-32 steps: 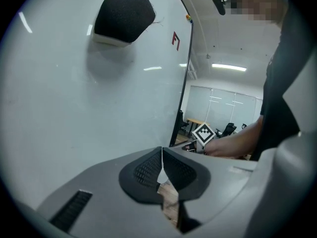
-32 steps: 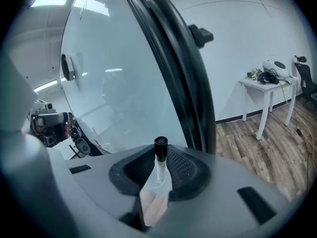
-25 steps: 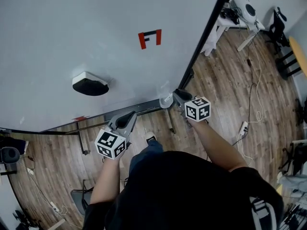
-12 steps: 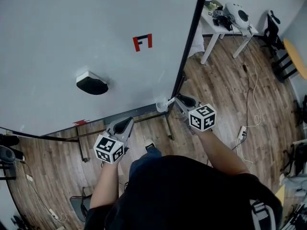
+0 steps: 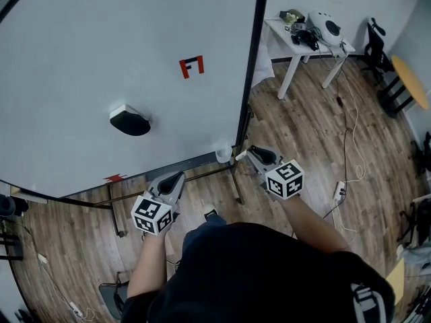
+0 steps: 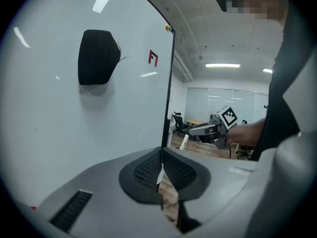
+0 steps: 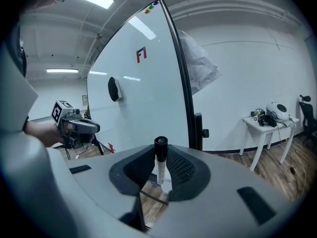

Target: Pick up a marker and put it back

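A marker, white with a black cap, stands upright between the pads of my right gripper, which is shut on it. In the head view that gripper hangs just right of the whiteboard's lower corner, and the marker pokes out toward a white cup on the board's ledge without touching it. My left gripper is lower left, in front of the ledge. Its pads meet with nothing between them. A black eraser sticks to the board.
A red mark sits high on the board. The board's black frame and stand legs are close ahead. A white table with gear stands at the back right. Cables and a power strip lie on the wood floor.
My right gripper has drawn back from the cup with the marker still in it and rolled a little. The left gripper has drifted slightly; the whole view has shifted.
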### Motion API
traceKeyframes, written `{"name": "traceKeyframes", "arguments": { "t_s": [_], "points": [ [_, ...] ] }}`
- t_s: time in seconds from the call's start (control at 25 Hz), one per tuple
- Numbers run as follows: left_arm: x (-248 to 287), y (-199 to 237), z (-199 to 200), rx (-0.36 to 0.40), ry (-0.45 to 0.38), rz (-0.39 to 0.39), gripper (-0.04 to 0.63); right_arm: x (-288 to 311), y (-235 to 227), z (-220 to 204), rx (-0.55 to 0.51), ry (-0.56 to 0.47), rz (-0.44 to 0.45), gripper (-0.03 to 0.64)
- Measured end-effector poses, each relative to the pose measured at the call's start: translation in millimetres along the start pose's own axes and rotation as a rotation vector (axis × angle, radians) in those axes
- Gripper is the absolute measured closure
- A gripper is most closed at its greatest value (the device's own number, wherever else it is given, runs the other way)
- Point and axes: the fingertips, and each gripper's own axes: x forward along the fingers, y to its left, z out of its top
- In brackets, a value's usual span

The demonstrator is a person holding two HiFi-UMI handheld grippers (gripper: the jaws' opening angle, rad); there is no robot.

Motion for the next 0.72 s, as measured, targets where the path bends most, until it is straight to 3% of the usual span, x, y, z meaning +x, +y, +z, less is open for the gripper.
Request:
{"name": "traceKeyframes", "arguments": {
  "t_s": [0.72],
  "points": [
    [1.3,-11.3,-0.6,0.003,-0.002,0.006,0.578,-12.2,6.5,-10.1,0.020,0.012,0.023,0.552]
  ]
}}
